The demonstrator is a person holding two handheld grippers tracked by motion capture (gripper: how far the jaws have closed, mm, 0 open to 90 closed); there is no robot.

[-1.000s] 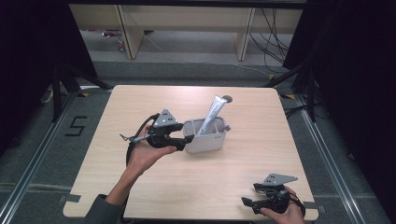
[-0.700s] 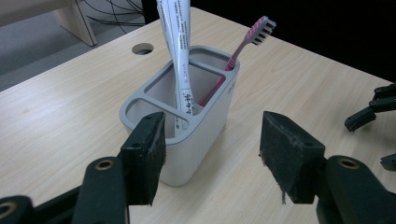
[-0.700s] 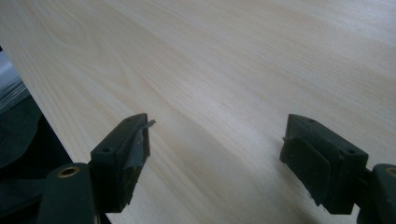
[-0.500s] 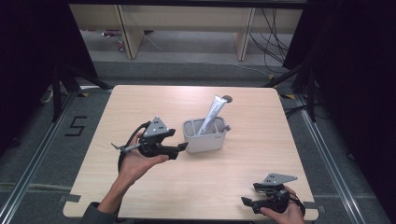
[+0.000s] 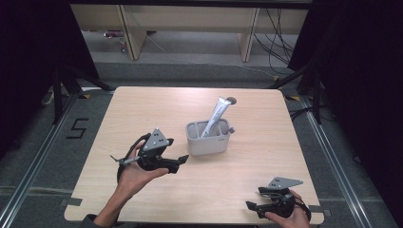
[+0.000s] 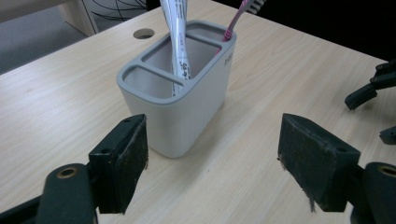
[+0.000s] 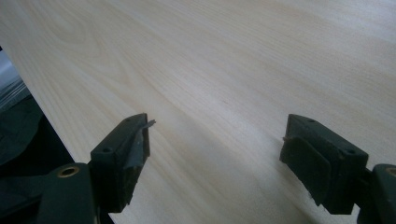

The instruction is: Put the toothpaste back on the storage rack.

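the grey toothbrush holder [image 5: 208, 137] stands near the table [image 5: 142, 109] middle, holding a toothpaste tube [image 5: 216, 116] and pink toothbrush [image 6: 236, 21]. it looks light, rigid, smooth; best gripped across its narrow walls. left tool [image 5: 180, 161] gapes wide just short of it; right tool [image 5: 250, 206] open at the near right corner. brush head cut off.

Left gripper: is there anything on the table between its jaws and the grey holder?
Nothing visible. The left gripper is open and faces the grey holder across bare table. The tube and pink toothbrush stand inside the holder, not in front of it.
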